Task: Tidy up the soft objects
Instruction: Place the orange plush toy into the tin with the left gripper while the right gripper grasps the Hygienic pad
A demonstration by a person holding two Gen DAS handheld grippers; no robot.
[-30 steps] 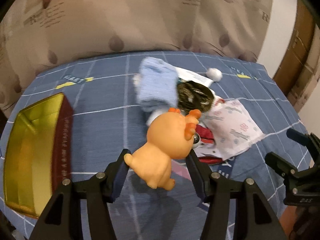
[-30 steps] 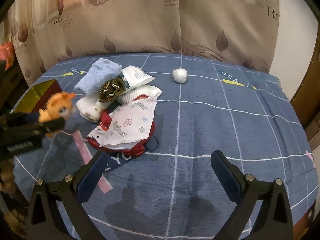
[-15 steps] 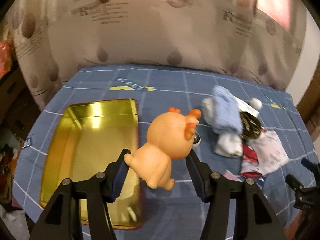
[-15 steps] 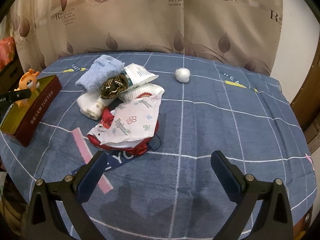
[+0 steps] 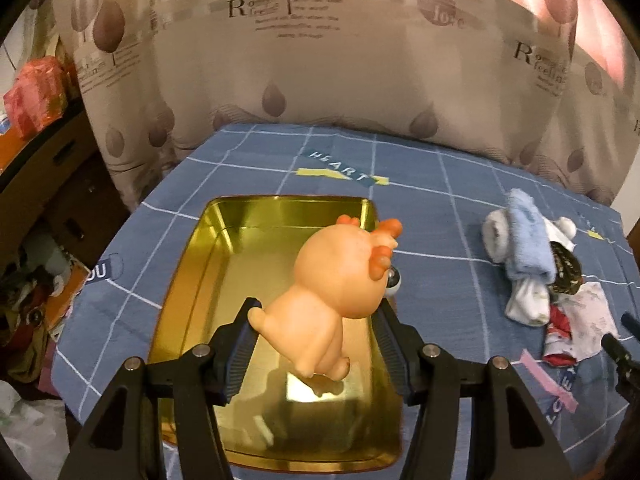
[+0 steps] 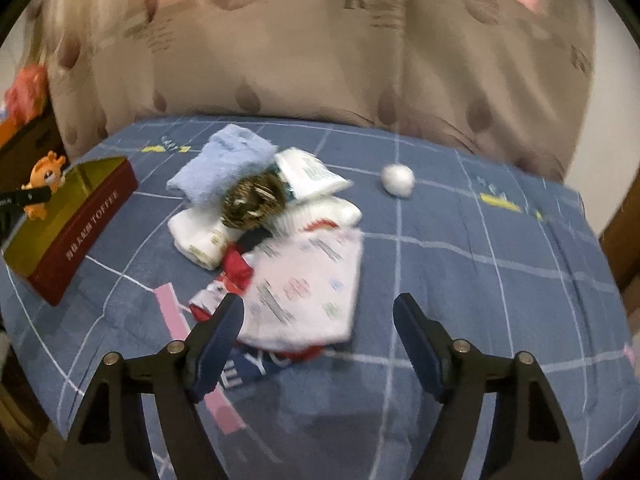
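My left gripper [image 5: 316, 332] is shut on an orange toy deer [image 5: 332, 288] and holds it above the open gold tin [image 5: 240, 264]. In the right wrist view the deer [image 6: 44, 184] hangs over the tin [image 6: 80, 232], which has red sides. My right gripper [image 6: 318, 320] is open and empty, just above the white patterned cloth [image 6: 308, 292] at the near edge of the pile. The pile holds a light blue towel [image 6: 224, 168], white socks [image 6: 200, 240], a brown patterned ball [image 6: 252, 200] and a red cloth [image 6: 236, 268].
A white ball [image 6: 398, 180] lies apart on the blue checked tablecloth [image 6: 480, 260]. A packet [image 6: 312, 176] sits at the back of the pile. A curtain hangs behind the table. Boxes and clutter stand off the left edge [image 5: 40, 280].
My left gripper carried the deer leftward from the pile to above the tin. My right gripper moved forward and down toward the patterned cloth.
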